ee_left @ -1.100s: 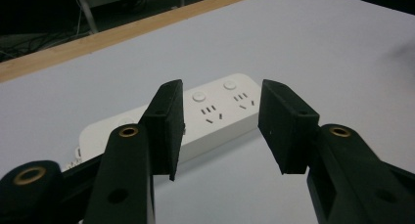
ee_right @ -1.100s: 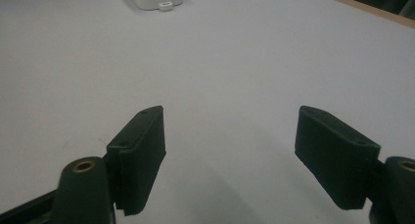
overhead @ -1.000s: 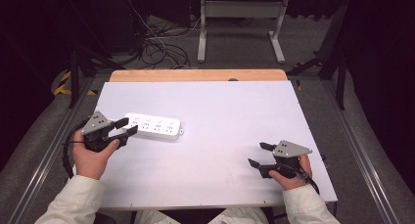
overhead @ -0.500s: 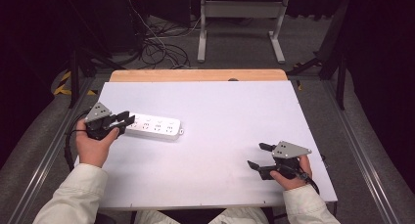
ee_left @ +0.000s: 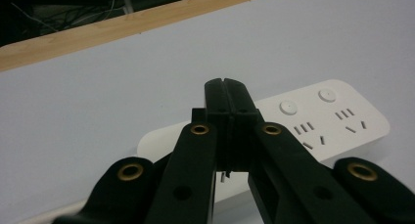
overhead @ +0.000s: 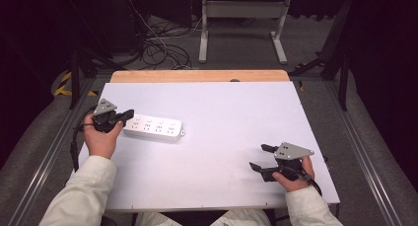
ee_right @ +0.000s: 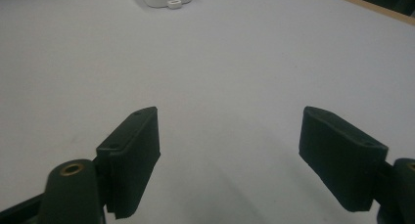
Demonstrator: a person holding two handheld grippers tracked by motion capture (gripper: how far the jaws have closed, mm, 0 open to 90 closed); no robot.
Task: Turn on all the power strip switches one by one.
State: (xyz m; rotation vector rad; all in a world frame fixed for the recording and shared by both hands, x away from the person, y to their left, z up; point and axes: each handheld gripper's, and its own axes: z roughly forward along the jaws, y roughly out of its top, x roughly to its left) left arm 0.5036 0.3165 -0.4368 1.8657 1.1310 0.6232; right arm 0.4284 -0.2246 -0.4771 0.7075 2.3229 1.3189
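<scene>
White table [overhead: 222, 112] bearing a white, round-cornered power strip [overhead: 153, 128] with rows of sockets, lying flat at its left side. Left gripper [overhead: 129, 114], jaws pressed together, at the strip's left end. Right gripper [overhead: 258, 158], jaws spread apart, well away.

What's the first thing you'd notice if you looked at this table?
A white power strip lies on the left part of the big white table. The left gripper, jaws shut, is at the strip's left end. The right gripper sits open near the table's front right corner, far from the strip.
</scene>
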